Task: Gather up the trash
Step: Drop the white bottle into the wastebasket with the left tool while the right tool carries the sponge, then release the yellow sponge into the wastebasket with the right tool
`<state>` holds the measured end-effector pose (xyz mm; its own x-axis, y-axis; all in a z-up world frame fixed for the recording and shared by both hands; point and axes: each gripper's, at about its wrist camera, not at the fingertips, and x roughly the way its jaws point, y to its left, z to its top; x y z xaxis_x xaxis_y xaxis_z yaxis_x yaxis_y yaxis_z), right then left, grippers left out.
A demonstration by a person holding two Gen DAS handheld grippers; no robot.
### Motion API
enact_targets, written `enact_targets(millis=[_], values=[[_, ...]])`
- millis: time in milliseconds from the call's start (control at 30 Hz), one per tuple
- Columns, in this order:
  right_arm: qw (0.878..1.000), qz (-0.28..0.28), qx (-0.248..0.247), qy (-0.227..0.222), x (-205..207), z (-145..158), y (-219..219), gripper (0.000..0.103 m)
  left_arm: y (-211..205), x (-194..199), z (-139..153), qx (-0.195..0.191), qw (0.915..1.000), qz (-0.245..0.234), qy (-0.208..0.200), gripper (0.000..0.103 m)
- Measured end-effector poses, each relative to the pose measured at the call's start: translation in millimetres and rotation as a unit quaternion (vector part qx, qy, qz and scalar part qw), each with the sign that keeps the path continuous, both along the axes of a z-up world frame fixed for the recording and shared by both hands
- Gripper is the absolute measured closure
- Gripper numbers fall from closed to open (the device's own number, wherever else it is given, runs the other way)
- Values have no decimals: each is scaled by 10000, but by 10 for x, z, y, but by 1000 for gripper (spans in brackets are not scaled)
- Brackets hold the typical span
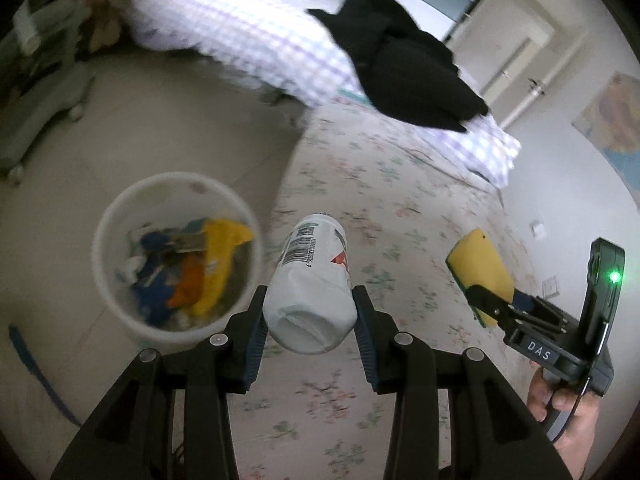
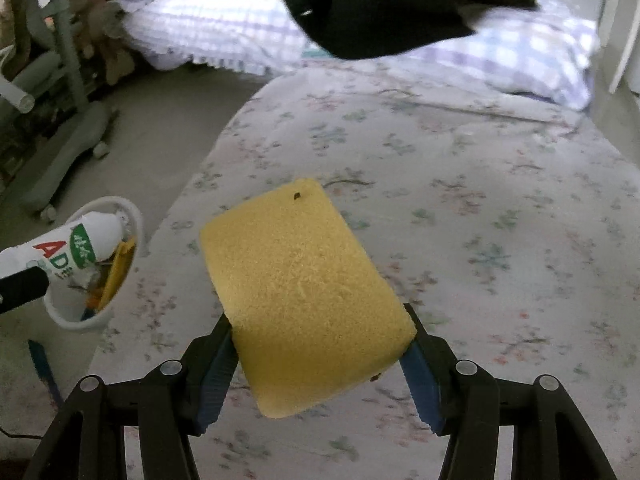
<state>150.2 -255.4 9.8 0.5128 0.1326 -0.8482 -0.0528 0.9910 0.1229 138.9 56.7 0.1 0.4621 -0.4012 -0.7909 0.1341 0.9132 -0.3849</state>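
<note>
Left wrist view: on your left, a white bin (image 1: 176, 256) stands on the floor beside the bed (image 1: 400, 200), already holding wrappers. Just right of it, your left gripper (image 1: 310, 312) pinches a dented white bottle (image 1: 316, 280) above the mattress edge, not yet over the bin. Further right, your right gripper (image 2: 320, 364) clamps a yellow sponge (image 2: 304, 292) by its sides, above the flowered sheet. Both pieces look collected but neither is dropped in; carrying them over the bin and letting go seems to remain. No other litter shows on the bed.
</note>
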Motion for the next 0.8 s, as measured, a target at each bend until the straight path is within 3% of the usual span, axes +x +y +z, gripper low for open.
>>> enact_targets(millis=[267,400,467,500,800], values=[[9994,198,267,64,169,-73,415,38,459,112,-176,197,9984,509,124,60],[9990,272,340,79,218,-97,573,38,547,200,-234,393,9972,642,-30,59],[9988,317,366,84,243,-116,655,38,566,265,-295,590,9960,663,90,39],[9987,337,371,81,249,-123,683,38,589,283,-329,692,9946,752,173,23],[9979,526,354,144,337,-209,972,37,927,164,-342,1166,9850,1221,344,16]])
